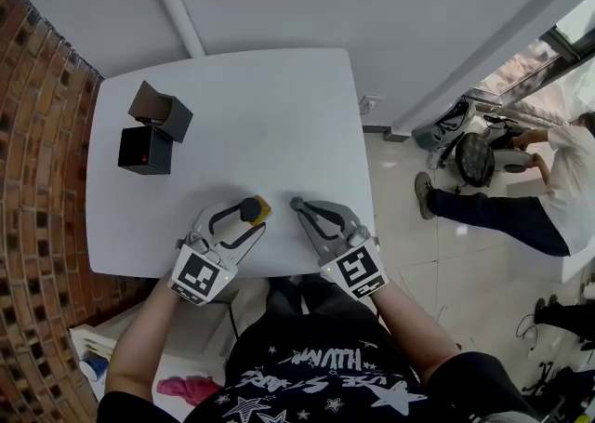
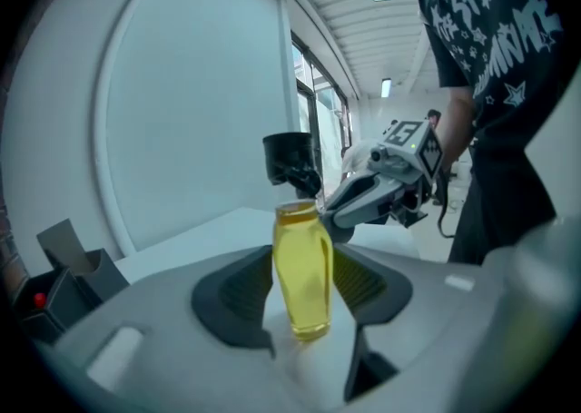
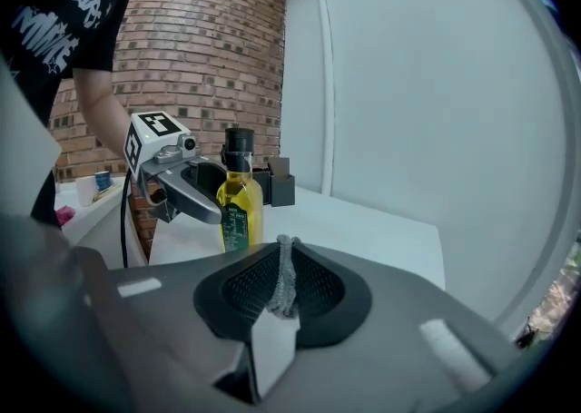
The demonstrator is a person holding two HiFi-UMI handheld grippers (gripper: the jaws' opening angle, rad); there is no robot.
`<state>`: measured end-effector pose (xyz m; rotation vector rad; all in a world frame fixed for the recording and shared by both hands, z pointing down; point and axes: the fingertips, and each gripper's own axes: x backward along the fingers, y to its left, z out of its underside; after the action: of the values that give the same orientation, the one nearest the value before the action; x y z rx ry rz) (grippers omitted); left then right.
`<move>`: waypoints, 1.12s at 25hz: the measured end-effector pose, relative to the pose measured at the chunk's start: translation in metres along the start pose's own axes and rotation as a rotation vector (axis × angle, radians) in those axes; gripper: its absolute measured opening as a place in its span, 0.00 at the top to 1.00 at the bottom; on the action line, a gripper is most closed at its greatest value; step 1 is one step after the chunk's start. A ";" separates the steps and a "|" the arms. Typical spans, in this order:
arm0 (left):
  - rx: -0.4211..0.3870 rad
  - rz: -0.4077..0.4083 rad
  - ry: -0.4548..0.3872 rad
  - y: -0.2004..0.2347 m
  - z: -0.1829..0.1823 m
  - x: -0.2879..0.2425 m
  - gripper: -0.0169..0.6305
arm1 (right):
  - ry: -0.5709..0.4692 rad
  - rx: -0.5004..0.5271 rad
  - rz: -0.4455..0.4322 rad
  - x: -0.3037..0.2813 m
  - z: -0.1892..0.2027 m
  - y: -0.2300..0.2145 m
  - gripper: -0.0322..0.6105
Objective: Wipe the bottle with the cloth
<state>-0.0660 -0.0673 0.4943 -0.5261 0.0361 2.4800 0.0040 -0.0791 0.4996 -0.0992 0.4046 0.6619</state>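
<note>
A small bottle (image 2: 302,270) of yellow liquid with a black cap stands upright near the white table's (image 1: 251,105) front edge. My left gripper (image 2: 304,286) is shut on its body, with a jaw on each side. From the right gripper view the bottle (image 3: 238,207) shows its label, and the left gripper (image 3: 182,186) grips it from the left. My right gripper (image 3: 284,277) is shut on a thin fold of grey cloth (image 3: 285,286). It hovers just right of the bottle (image 1: 257,210) without touching it. In the head view the two grippers, left (image 1: 249,215) and right (image 1: 296,204), sit side by side.
Two black boxes (image 1: 160,111) (image 1: 145,149) stand at the table's left side, one of them with its flap open. A brick wall (image 1: 28,189) runs along the left. To the right, beyond the table, a person (image 1: 521,198) sits on the floor by a black stool.
</note>
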 end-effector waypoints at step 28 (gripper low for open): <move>0.218 -0.403 -0.061 0.007 0.000 0.001 0.67 | -0.033 0.000 0.007 0.005 -0.019 -0.005 0.89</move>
<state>-0.0707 -0.0724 0.4928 -0.3268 0.1585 2.0658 0.0040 -0.0842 0.4796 -0.0872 0.3733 0.6697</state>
